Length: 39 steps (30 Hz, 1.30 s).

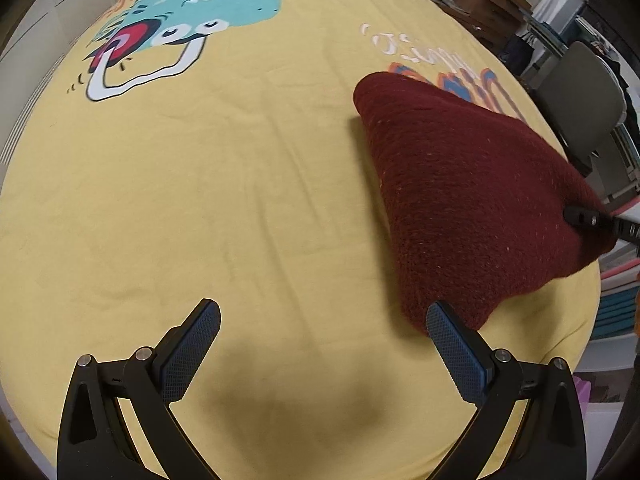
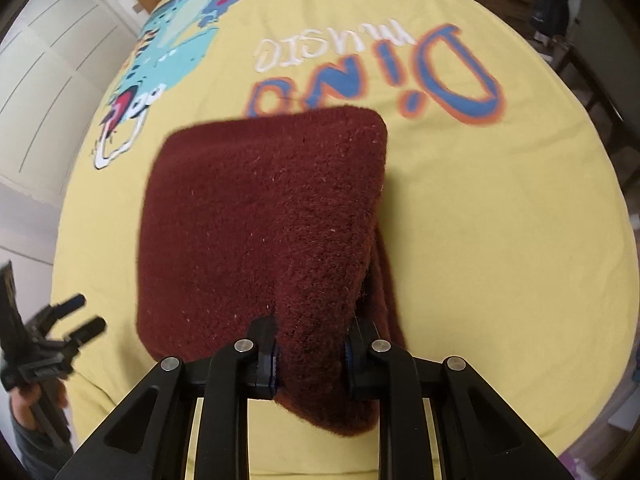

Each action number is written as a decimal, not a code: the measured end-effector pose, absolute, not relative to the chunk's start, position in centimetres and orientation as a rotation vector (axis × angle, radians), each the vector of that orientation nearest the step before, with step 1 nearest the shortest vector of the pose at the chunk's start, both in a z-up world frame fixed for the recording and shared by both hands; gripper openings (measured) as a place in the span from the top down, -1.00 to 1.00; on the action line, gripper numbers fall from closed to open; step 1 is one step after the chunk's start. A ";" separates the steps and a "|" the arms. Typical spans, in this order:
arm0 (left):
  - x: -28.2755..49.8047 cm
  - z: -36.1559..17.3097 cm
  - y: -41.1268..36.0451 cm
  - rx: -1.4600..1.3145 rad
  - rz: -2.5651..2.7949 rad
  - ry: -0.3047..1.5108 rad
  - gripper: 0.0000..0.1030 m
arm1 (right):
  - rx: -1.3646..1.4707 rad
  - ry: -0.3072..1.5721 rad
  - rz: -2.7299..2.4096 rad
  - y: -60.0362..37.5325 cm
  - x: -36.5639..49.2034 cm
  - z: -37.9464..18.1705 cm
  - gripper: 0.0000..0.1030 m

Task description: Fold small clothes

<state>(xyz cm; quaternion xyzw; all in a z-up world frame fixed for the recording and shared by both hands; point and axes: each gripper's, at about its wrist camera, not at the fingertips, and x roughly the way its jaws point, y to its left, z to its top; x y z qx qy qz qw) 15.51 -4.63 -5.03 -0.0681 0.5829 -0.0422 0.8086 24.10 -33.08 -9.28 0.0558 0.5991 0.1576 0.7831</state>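
Note:
A dark red knitted garment [image 1: 476, 196] lies folded on the yellow printed bed sheet [image 1: 240, 200]. My right gripper [image 2: 311, 354] is shut on the garment's near edge [image 2: 312, 320] and lifts that part off the sheet; it shows in the left wrist view [image 1: 588, 218] at the garment's right side. My left gripper [image 1: 324, 334] is open and empty, low over bare sheet, its right finger just beside the garment's near corner. It also shows in the right wrist view [image 2: 80, 316] to the left of the garment.
The sheet [image 2: 500, 220] carries a dinosaur print [image 1: 192, 20] and "Dino music" lettering [image 2: 372, 72]. A grey chair [image 1: 584, 96], boxes and shelves stand past the bed's right edge. White cupboard doors [image 2: 44, 64] are on the left.

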 end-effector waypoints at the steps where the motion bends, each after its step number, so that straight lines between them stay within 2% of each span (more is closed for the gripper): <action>1: 15.6 -5.1 -5.0 -0.143 -0.097 1.247 -0.97 | 0.119 1.301 0.336 -33.7 23.7 -9.6 0.56; 4: 15.8 -5.4 -6.1 -0.131 -0.111 1.252 -0.98 | 0.125 1.334 0.317 -34.3 23.3 -12.5 0.53; 9: 16.3 -6.0 -7.0 -0.114 -0.113 1.254 -0.97 | 0.161 1.324 0.316 -34.6 23.1 -13.6 0.27; 10: 16.5 -6.1 -7.2 -0.110 -0.114 1.253 -0.97 | 0.150 1.321 0.317 -34.5 23.1 -13.3 0.11; 11: 16.7 -6.2 -7.4 -0.108 -0.116 1.253 -0.97 | 0.130 1.314 0.312 -34.4 23.2 -12.9 -0.24; 13: 17.2 -6.3 -7.8 -0.101 -0.121 1.254 -0.97 | 0.063 1.298 0.268 -34.2 23.2 -12.3 -0.64; 19: 19.6 -5.7 -9.4 -0.066 -0.132 1.262 -0.97 | 0.128 1.254 0.287 -35.8 24.0 -10.4 -0.69; 21: 20.6 -5.2 -10.2 -0.050 -0.130 1.254 -0.98 | 0.136 1.240 0.297 -35.8 24.8 -9.8 -0.79; 23: 22.3 -4.9 -11.0 -0.058 -0.134 1.261 -0.97 | 0.163 1.241 0.326 -35.4 25.8 -9.8 -0.99; 32: 27.0 -8.1 -14.3 -0.113 -0.159 1.352 -0.97 | 0.179 1.340 0.396 -32.3 29.0 -13.2 -0.99; 39: 26.7 -11.7 -14.3 -0.099 -0.135 1.351 -0.99 | 0.192 1.390 0.409 -32.3 28.7 -17.4 -0.99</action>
